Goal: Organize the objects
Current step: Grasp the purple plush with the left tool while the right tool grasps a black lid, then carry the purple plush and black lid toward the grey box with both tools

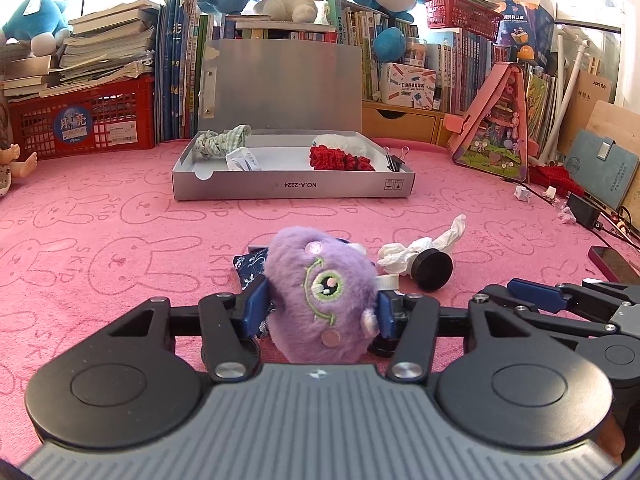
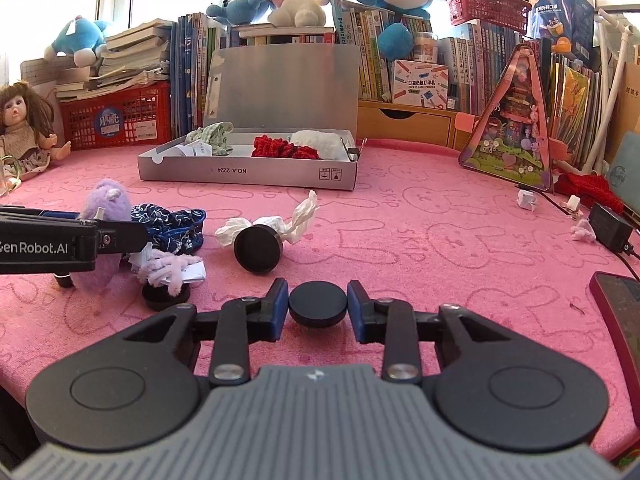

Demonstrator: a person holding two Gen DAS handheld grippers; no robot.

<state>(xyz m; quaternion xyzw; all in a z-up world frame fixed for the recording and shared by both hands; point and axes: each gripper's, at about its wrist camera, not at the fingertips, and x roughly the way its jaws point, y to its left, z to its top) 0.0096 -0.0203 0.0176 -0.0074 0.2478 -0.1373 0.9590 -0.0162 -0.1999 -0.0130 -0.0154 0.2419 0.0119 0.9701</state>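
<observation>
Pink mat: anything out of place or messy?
Yes. A crumpled white tissue lies loose mid-mat beside a black round lid tipped on its edge; it looks like litter, not a keepsake. Blue patterned cloth is bunched up nearby.

On the pink rabbit-print cloth: three black round discs, at 12 o'clock between the fingers (image 2: 317,309), at 11 o'clock (image 2: 258,249) and at 10 o'clock (image 2: 165,296); one purple plush toy (image 1: 322,296); one crumpled white tissue (image 2: 298,220); one open grey box (image 2: 248,174); one doll (image 2: 22,128), at 9 o'clock.
</observation>
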